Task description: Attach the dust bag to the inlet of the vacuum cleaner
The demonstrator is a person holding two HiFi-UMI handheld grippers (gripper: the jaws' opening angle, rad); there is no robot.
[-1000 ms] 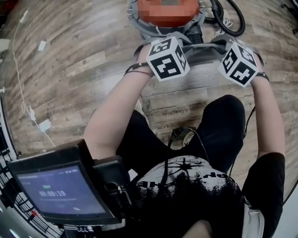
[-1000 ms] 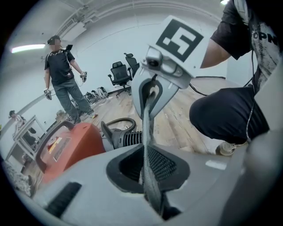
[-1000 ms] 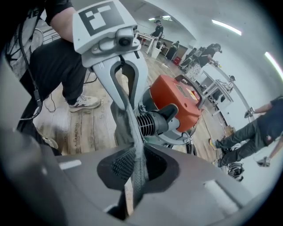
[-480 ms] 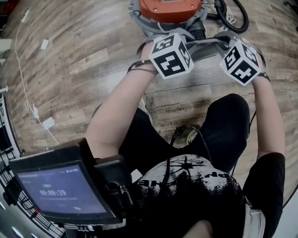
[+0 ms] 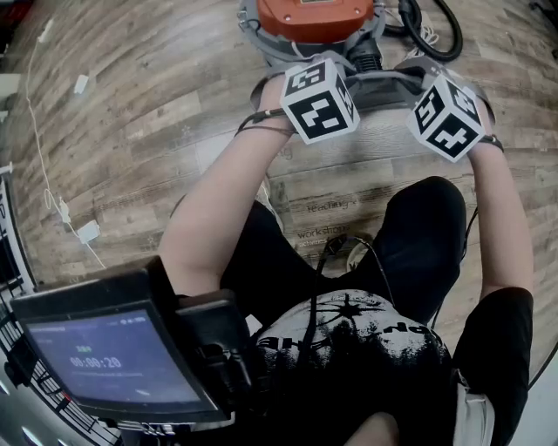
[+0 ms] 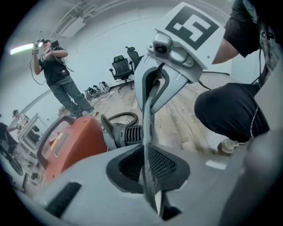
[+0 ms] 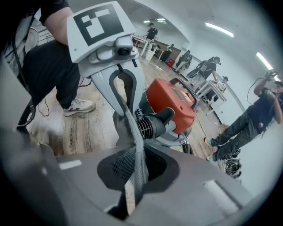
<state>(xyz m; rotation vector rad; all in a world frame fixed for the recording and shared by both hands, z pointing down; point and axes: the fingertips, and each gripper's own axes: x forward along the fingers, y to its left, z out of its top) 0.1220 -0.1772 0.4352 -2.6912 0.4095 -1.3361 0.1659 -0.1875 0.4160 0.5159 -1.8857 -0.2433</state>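
Left gripper (image 6: 148,170) and right gripper (image 7: 135,170) are pinching the grey fabric dust bag (image 7: 131,126) near the black ribbed inlet (image 7: 150,126) of the orange vacuum (image 5: 314,13).

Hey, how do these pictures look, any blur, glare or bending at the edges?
Head view: evenly lit and sharp, though the floor planks curve towards the edges. Left gripper view: dark corners, and the dust bag close to the lens looks soft. Right gripper view: the same bending; ceiling lights show as bright streaks.
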